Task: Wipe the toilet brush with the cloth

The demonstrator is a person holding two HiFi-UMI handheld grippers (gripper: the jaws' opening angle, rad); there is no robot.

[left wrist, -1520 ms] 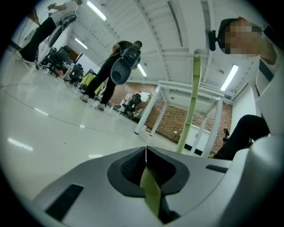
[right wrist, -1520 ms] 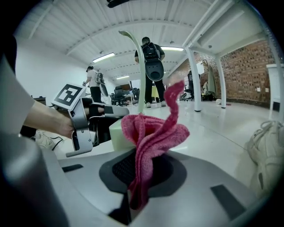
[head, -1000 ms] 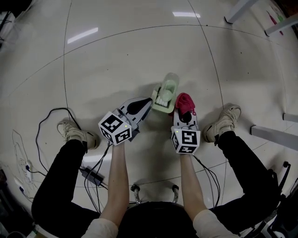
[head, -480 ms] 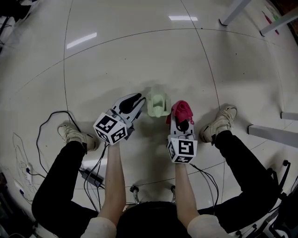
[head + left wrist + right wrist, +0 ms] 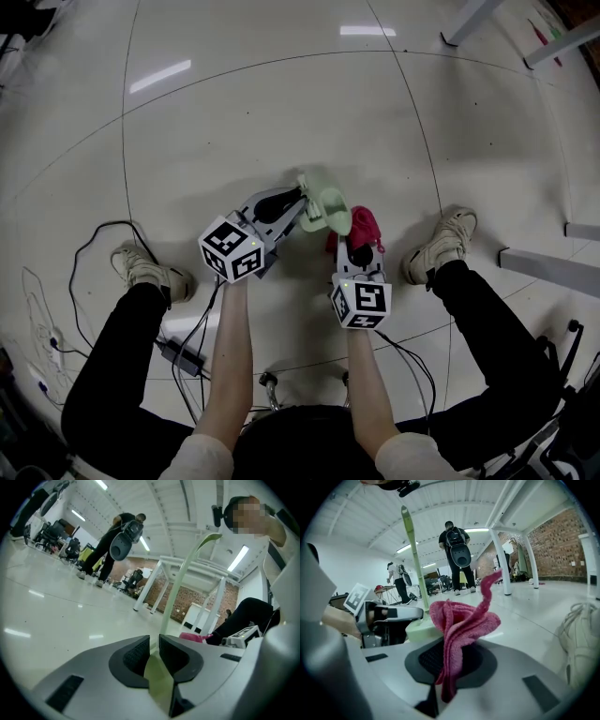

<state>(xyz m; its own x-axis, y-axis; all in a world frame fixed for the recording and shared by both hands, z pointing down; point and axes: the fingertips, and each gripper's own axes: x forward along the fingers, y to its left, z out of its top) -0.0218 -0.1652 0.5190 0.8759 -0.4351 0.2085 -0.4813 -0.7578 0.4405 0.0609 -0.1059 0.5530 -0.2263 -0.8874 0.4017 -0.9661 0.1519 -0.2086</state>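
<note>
The pale green toilet brush [image 5: 323, 208] stands on the floor between my two grippers. My left gripper [image 5: 300, 195] is shut on its thin handle; in the left gripper view the handle [image 5: 180, 578] rises from between the closed pads [image 5: 136, 653] and curves up to the right. My right gripper [image 5: 358, 246] is shut on a pink cloth [image 5: 366, 225], which bunches up above its jaws just right of the brush. In the right gripper view the cloth [image 5: 461, 620] stands in front of the brush's base [image 5: 421, 629], with the handle [image 5: 411, 550] upright behind it.
The person's shoes [image 5: 445, 242] [image 5: 145, 267] flank the grippers. Black cables [image 5: 94, 244] and a power adapter [image 5: 183, 354] lie at the left. White table legs [image 5: 534, 267] [image 5: 469, 23] stand at the right. A person with a backpack [image 5: 457, 550] stands far off.
The left gripper swung in to the brush and closed on its handle; half a second ago it stood apart from it. The right gripper with the cloth drew slightly nearer the brush.
</note>
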